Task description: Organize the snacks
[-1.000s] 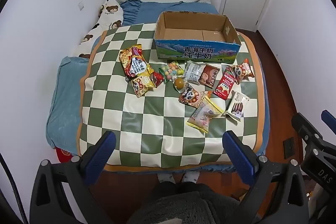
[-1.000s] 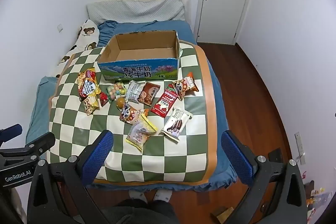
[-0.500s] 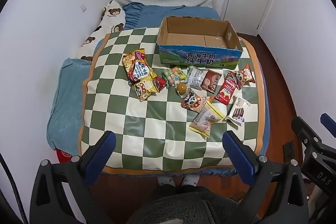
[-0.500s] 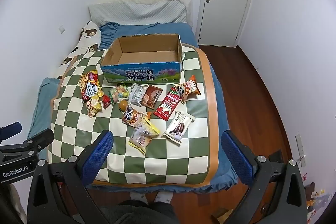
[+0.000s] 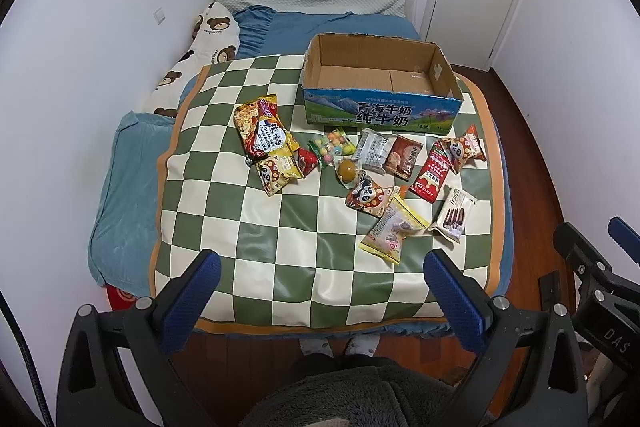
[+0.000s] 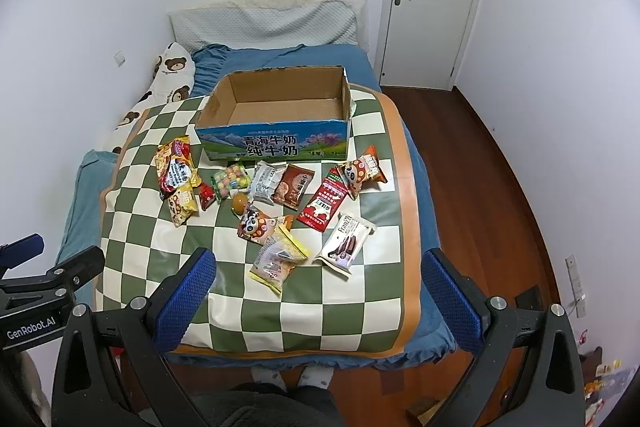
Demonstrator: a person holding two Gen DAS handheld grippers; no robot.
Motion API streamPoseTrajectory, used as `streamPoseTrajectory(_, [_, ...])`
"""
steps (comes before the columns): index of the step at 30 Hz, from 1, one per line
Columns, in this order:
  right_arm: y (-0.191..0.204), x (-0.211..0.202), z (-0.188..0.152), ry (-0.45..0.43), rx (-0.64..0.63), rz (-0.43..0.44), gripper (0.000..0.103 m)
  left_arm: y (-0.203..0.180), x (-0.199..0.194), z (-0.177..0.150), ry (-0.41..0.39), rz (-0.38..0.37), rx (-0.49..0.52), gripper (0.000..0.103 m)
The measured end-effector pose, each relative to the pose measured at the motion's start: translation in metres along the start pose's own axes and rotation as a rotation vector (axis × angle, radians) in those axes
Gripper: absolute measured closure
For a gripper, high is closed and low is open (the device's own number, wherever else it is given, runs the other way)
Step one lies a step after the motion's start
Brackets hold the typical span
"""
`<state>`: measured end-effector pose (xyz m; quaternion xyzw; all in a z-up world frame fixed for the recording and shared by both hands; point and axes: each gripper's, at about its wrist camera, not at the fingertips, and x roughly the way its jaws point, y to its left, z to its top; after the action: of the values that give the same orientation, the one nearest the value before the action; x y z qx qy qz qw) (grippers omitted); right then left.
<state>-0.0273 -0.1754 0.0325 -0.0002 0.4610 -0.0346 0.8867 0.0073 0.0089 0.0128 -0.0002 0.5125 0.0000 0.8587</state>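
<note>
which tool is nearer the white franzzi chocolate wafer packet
Right. The right tool hovers open over the bed's near edge with the white Franzzi chocolate wafer packet just ahead, between its fingers. The left tool, also open, is further left, with the packet off to its right.

Even, soft indoor light, sharp focus, strong fisheye bending and dark corners.

Seen from the foot of a bed: left gripper [image 5: 320, 291] spread wide, blue pads [image 5: 191, 301] empty, above the near edge of a green-and-white checked mat [image 5: 280, 227]. Open cardboard box [image 5: 380, 91] at the far side, nothing inside. Snack packets strewn just in front of it (a noodle bag [image 5: 262, 131], a red sachet [image 5: 433, 171], a wafer pack [image 5: 454, 213]). Part of the right gripper [image 5: 600, 279] at the right edge.
</note>
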Motion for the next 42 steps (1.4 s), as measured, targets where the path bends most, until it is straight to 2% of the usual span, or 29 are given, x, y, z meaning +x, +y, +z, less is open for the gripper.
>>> streamPoseTrajectory(42, [0.0023,-0.0038,0.0041,-0.013,-0.001,0.021,0.0,0.0008,-0.001,0.0066,-0.005,-0.008,-0.005,0.0])
